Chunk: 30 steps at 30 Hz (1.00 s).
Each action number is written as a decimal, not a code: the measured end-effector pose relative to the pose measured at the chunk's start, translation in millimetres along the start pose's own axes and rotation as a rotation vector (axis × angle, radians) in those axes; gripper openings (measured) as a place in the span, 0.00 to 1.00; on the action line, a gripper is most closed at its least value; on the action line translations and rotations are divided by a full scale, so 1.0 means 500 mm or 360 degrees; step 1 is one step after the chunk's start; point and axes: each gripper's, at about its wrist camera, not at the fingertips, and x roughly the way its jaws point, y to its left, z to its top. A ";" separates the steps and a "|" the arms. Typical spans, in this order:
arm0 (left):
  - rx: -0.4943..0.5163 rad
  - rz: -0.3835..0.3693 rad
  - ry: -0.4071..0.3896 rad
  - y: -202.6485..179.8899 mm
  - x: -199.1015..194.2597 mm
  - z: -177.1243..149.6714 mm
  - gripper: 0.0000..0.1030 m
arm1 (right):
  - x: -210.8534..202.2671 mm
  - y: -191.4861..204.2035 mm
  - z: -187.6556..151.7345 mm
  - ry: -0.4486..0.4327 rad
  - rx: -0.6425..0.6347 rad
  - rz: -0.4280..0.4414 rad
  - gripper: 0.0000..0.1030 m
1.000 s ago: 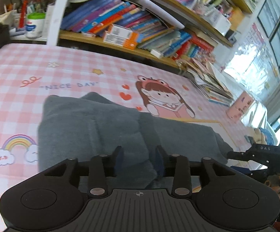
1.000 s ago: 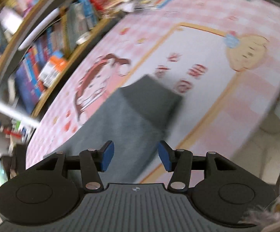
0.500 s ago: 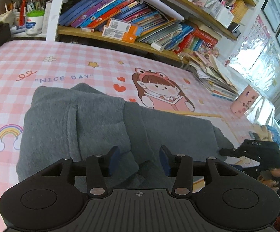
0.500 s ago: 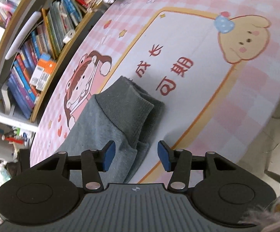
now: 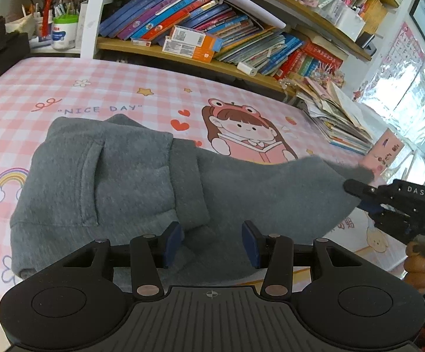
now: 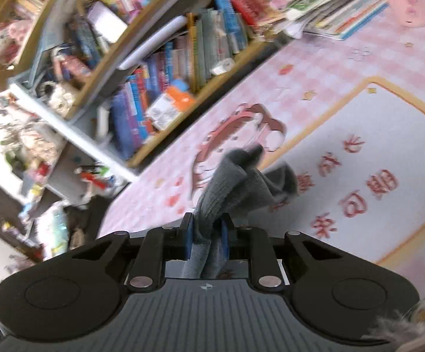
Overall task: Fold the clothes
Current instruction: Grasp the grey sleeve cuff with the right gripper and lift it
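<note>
right tool (image 6: 206, 231): just closed, pinching grey sweater (image 5: 118, 182) end | left tool (image 5: 211, 242): open, holding nothing, over sweater

Daylight is pouring in from the window (image 5: 417, 88) at the right of the left wrist view, washing that pane out to near white; the pink checked desk (image 5: 95, 88) is lying evenly lit, with only soft shadows gathering under the grey garment (image 5: 110, 182); both views are bending straight lines at the edges, the bookshelf (image 5: 212, 38) curving like a bow; the left view is staying sharp; the right wrist view is smearing with motion blur, its bookshelf (image 6: 154, 88) and desk print (image 6: 356, 182) going soft while the hand-held gripper (image 6: 206, 234) body is reading crisp.
</note>
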 end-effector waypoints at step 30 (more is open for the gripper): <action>-0.0024 0.0053 -0.0029 -0.036 0.006 -0.012 0.44 | 0.015 -0.147 0.016 -0.0021 0.0403 -0.0309 0.17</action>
